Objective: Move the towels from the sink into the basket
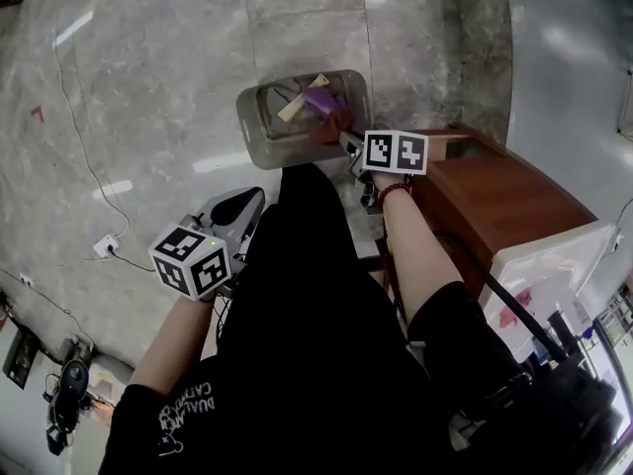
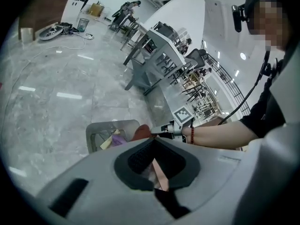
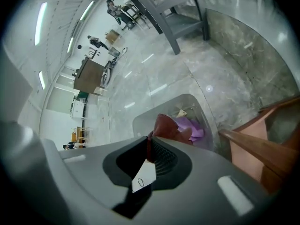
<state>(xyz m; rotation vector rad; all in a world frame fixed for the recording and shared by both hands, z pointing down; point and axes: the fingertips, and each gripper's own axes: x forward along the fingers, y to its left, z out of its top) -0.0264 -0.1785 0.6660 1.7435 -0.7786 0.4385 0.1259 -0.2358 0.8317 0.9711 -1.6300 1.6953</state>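
Observation:
A grey basket (image 1: 259,139) stands on the marble floor in front of me. A purple towel (image 1: 318,99) and a beige one (image 1: 300,100) lie inside it. My right gripper (image 1: 346,139) hangs over the basket's near right rim, shut on a dark red towel (image 3: 166,127) that droops from the fingertips above the purple towel (image 3: 193,128). My left gripper (image 1: 235,209) is held low by my left leg, well short of the basket, with its jaws together and nothing between them. In the left gripper view the basket (image 2: 100,131), the red towel (image 2: 139,132) and the right gripper (image 2: 169,129) show ahead.
A brown wooden cabinet (image 1: 499,194) stands right of the basket, with a white unit (image 1: 554,260) behind it. A cable and a white power strip (image 1: 105,246) lie on the floor at the left. White tables and chairs (image 2: 159,55) stand farther off.

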